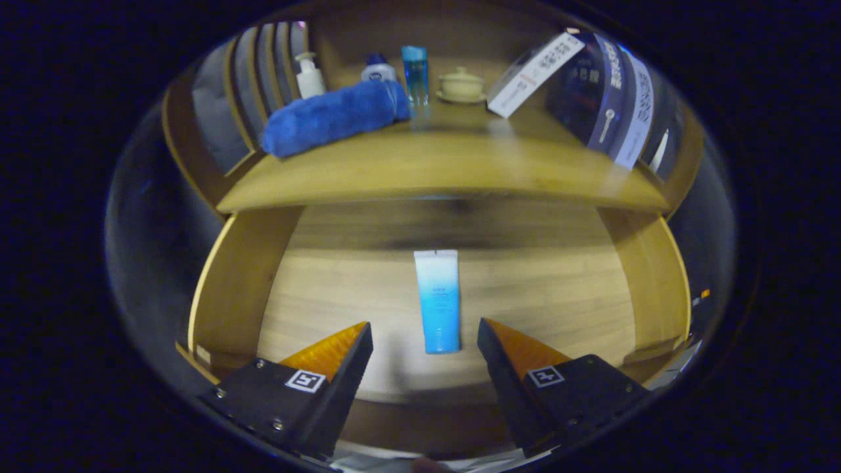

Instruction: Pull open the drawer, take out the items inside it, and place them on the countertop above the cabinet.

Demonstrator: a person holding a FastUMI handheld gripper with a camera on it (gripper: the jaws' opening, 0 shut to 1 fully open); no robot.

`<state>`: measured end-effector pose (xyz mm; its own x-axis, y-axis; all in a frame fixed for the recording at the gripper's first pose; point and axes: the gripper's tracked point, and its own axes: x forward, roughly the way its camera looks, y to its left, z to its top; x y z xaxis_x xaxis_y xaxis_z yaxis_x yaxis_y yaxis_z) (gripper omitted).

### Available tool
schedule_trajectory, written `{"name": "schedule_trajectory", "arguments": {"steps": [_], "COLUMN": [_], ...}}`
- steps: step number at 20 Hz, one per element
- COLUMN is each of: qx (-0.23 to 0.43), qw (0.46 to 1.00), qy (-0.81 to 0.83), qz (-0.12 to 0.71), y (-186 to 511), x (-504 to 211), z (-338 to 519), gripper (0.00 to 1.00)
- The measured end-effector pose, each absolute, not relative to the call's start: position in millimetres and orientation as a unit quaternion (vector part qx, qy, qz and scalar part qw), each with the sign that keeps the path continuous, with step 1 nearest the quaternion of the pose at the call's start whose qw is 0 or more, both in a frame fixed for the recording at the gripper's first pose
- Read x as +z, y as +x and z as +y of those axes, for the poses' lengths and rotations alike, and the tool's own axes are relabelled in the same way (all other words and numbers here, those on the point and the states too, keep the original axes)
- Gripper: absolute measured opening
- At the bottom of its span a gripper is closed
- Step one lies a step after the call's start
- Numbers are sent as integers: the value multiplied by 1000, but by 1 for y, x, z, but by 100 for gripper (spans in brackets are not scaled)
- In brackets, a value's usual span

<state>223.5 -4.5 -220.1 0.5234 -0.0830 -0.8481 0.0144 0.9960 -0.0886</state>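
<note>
Gripper view: the gripper (425, 335) gapes wide over the open wooden drawer (236, 289), its fingers flanking a blue-and-white plastic tube (438, 299) at mid-frame.

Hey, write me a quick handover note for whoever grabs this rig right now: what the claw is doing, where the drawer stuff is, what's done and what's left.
Claw: open, holding nothing, its fingers spread either side of the near end of the tube.
Drawer: already pulled open.
Tube: blue and white, lying flat on the drawer floor, lengthwise between the fingers and running just ahead of them. It is the one item I can see inside.
Countertop: above the drawer, already carrying a rolled blue towel, bottles, a small lidded pot and boxes; bare wood shows along its front edge.
Left: close on the tube, lift it out, set it on the countertop.
</note>
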Motion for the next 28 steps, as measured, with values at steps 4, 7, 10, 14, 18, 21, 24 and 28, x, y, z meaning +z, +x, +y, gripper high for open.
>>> {"name": "schedule_trajectory", "arguments": {"steps": [4,7,10,14,18,21,24,28], "qx": [-50,-54,-48,-53,-44,-34,-26,-22], "qw": [820,774,782,777,793,803,820,864], "qy": [-15,-21,-25,-63,-66,-73,-57,-55], "qz": [570,630,621,624,604,591,570,501], "y": [233,222,235,232,235,231,233,237], "x": [-249,-262,-262,-264,-258,-255,-253,-224], "z": [-10,-14,-11,-19,-15,-11,-15,-21], "gripper": [94,91,90,80,57,41,41,40]}}
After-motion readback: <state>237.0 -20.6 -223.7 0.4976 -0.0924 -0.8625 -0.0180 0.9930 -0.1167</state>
